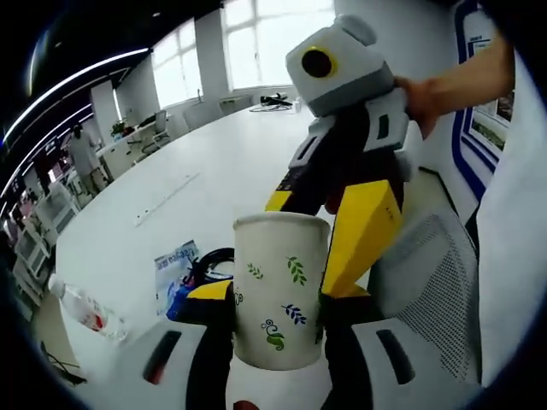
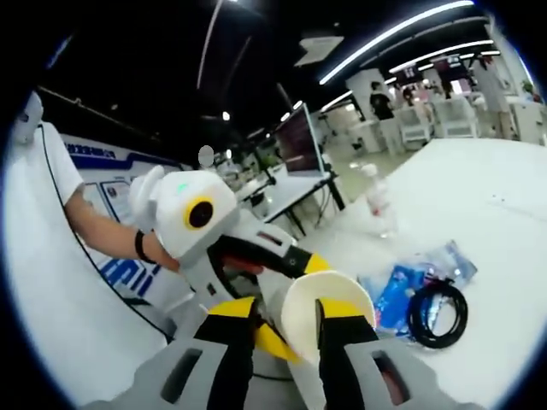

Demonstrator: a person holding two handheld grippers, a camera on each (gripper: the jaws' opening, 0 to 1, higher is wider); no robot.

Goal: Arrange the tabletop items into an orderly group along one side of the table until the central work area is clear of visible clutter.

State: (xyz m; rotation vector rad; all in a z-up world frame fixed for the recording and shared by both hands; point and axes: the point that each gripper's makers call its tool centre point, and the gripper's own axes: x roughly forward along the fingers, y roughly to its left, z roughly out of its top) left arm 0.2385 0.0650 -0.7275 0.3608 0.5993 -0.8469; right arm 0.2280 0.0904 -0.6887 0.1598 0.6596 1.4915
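A white paper cup (image 1: 282,295) printed with small leaves stands upright between my left gripper's (image 1: 273,295) jaws, which are shut on its body. In the left gripper view my right gripper (image 1: 320,218) comes in from the upper right, held by a person's hand (image 1: 419,98). Its yellow jaws straddle the cup's right rim, one over the mouth and one outside the wall. The right gripper view looks down into the cup (image 2: 329,299). My right gripper (image 2: 286,320) is open across the cup's near wall, and the left gripper (image 2: 291,301) holds the cup from the left.
On the white table (image 1: 197,171) lie a blue packet (image 1: 175,265), a black cable coil (image 1: 214,260) and a plastic bottle (image 1: 85,312). A thin strip (image 1: 167,199) lies farther out. A mesh chair (image 1: 427,273) stands at the right. People stand at desks far behind.
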